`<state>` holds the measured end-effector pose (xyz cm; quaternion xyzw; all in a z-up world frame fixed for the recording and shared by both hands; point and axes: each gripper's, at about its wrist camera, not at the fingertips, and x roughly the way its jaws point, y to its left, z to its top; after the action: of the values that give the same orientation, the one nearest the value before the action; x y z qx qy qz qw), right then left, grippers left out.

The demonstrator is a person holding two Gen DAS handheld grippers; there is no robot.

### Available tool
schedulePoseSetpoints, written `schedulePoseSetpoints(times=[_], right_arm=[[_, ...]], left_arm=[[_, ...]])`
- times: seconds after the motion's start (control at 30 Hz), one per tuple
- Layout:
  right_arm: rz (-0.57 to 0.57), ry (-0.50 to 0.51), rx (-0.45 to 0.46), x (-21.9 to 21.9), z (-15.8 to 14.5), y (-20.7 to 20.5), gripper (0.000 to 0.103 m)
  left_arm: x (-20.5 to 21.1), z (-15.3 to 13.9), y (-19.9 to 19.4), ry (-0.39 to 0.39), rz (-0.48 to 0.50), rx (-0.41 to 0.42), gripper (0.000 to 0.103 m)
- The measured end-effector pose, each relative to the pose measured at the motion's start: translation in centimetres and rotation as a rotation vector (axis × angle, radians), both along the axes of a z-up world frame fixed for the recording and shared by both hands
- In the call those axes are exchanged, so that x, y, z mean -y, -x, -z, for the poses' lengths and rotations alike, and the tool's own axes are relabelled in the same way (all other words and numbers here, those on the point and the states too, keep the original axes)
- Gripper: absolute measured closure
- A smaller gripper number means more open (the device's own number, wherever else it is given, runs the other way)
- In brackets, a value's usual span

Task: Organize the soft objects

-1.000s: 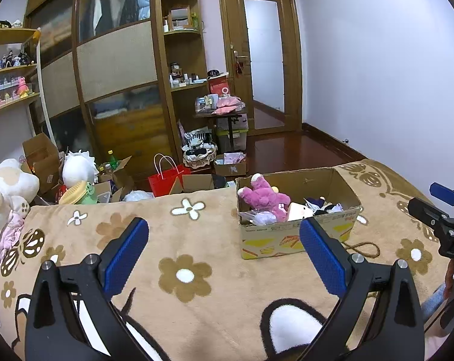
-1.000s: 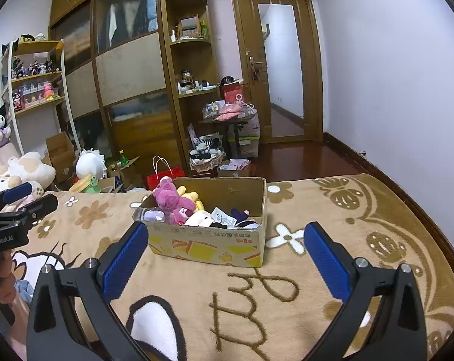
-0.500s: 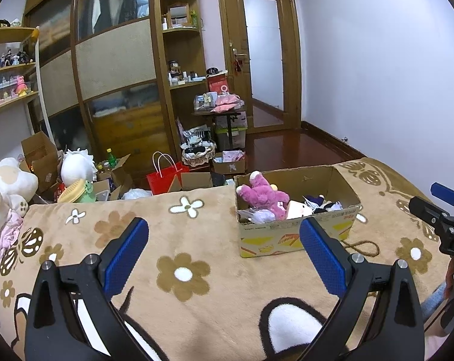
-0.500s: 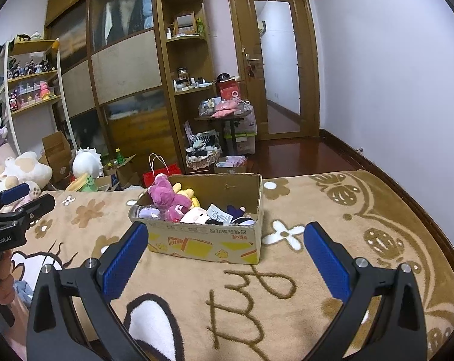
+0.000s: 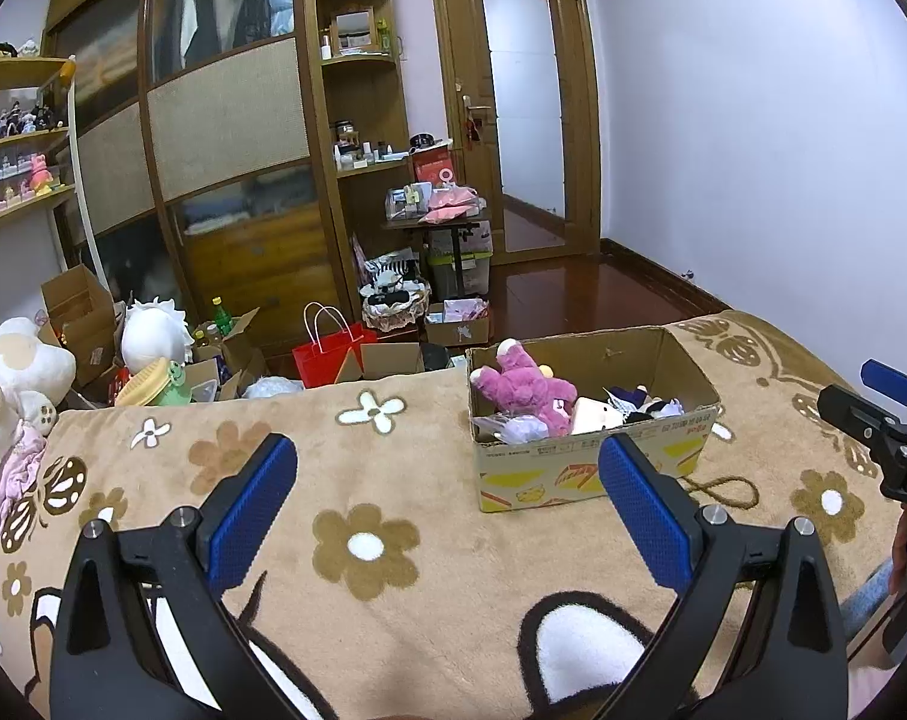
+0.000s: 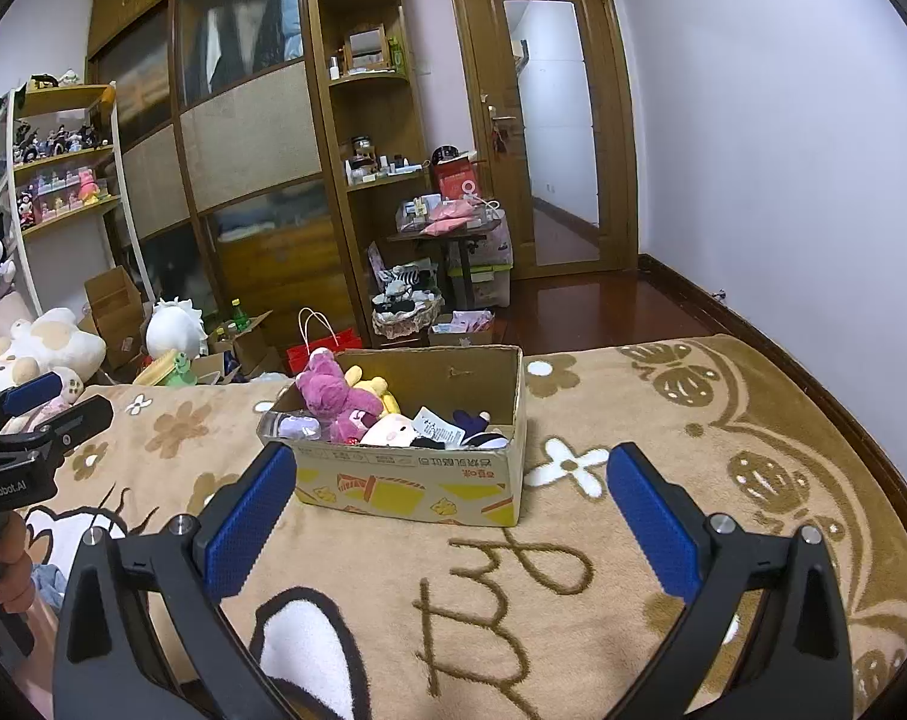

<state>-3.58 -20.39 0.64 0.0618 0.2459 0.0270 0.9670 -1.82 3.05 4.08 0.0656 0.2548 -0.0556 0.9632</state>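
I hold my left gripper above the tan flowered blanket, its blue pads spread wide with nothing between them. My right gripper is just as wide apart and just as empty.

The cardboard box sits on the blanket ahead of both grippers, touching neither. In it lies a pink plush toy at the left end, with smaller soft toys heaped beside it.

From the left wrist I see the box off to the right, its long printed side towards me, and the tip of my right gripper at the far right edge. This view also shows a pink cloth draped at the blanket's left edge.

From the right wrist the box stands nearly straight ahead, and here a yellow plush shows behind the pink plush toy, with a white paper tag among the toys. My left gripper appears at the left edge, my fingers wrapped round its handle. A large white plush rests beyond the blanket's left end.
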Motion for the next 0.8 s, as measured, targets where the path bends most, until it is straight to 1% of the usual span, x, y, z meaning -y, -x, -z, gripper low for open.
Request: schedulePoseSetpoints(times=[0.8], right_arm=[[0.004,0.002,-0.007,-0.61,0.11,0.42,0.000]], left_arm=[[0.04,0.01,0.04,-0.002,-0.005,0.001,0.003]])
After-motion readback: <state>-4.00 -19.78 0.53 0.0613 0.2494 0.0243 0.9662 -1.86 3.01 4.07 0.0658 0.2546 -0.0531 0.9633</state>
